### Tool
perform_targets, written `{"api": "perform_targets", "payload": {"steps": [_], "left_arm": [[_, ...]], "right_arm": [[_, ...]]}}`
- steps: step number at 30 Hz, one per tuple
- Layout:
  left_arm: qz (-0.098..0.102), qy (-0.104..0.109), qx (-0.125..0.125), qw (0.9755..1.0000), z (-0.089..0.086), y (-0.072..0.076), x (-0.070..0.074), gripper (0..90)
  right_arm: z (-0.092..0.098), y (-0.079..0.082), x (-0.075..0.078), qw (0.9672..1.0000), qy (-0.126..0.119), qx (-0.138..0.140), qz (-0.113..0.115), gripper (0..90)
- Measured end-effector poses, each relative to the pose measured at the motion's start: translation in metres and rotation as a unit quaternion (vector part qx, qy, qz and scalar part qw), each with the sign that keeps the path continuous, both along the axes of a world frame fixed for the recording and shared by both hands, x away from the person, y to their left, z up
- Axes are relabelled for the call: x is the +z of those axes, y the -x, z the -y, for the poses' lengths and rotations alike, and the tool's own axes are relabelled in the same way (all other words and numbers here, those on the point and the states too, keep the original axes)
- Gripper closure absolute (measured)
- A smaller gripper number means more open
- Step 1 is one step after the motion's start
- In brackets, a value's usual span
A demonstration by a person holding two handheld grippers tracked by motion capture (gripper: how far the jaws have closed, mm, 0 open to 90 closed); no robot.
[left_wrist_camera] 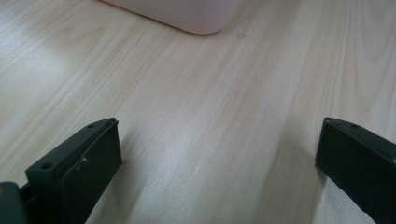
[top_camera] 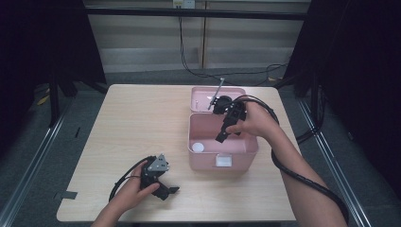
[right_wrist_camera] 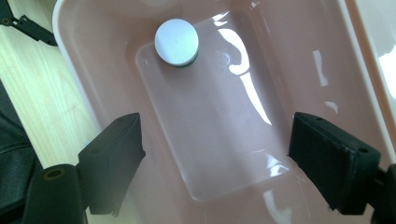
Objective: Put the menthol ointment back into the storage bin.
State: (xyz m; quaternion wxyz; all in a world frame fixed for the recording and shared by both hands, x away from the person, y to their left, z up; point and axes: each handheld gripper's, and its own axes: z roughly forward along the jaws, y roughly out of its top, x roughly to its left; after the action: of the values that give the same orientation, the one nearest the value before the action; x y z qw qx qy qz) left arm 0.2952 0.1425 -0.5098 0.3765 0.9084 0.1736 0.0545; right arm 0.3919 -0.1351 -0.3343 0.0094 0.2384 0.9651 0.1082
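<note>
My left gripper [top_camera: 171, 190] rests gaping on the table [top_camera: 132, 123]. My right gripper [top_camera: 220, 138], jaws wide and empty, hangs inside the pink box [top_camera: 222, 163]; the white-capped bottle [right_wrist_camera: 176, 41] lies at eleven o'clock. Descending askew, a jaw might knock it away.

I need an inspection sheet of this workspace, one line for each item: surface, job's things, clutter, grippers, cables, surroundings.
Surface: light wooden table, bare around the box.
Job's things: pink box with its lid open behind it; white round cap lying on the box floor.
Clutter: nothing seen.
Grippers: left gripper open, low over bare table; right gripper open, over the inside of the box, holding nothing.
Cables: black cable trails along the right forearm; another loops by the left hand.
Surroundings: dark curtains at both sides, wall cables behind the table.
</note>
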Motion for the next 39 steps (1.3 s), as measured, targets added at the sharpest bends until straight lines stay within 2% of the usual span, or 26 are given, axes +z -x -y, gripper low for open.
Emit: {"api": "perform_targets", "payload": {"steps": [21, 29, 39], "left_arm": [[0.001, -0.001, -0.001, 1.0, 0.0, 0.0, 0.0, 0.0], [0.001, -0.001, -0.001, 1.0, 0.0, 0.0, 0.0, 0.0], [0.001, -0.002, -0.001, 1.0, 0.0, 0.0, 0.0, 0.0]], "right_arm": [[0.033, 0.022, 0.025, 0.9999, 0.013, 0.007, -0.007, 18.4], [0.053, 0.028, 0.032, 0.9998, 0.017, -0.007, -0.008, 18.4], [0.074, 0.034, 0.032, 0.9997, 0.013, -0.021, -0.008, 18.4]]}}
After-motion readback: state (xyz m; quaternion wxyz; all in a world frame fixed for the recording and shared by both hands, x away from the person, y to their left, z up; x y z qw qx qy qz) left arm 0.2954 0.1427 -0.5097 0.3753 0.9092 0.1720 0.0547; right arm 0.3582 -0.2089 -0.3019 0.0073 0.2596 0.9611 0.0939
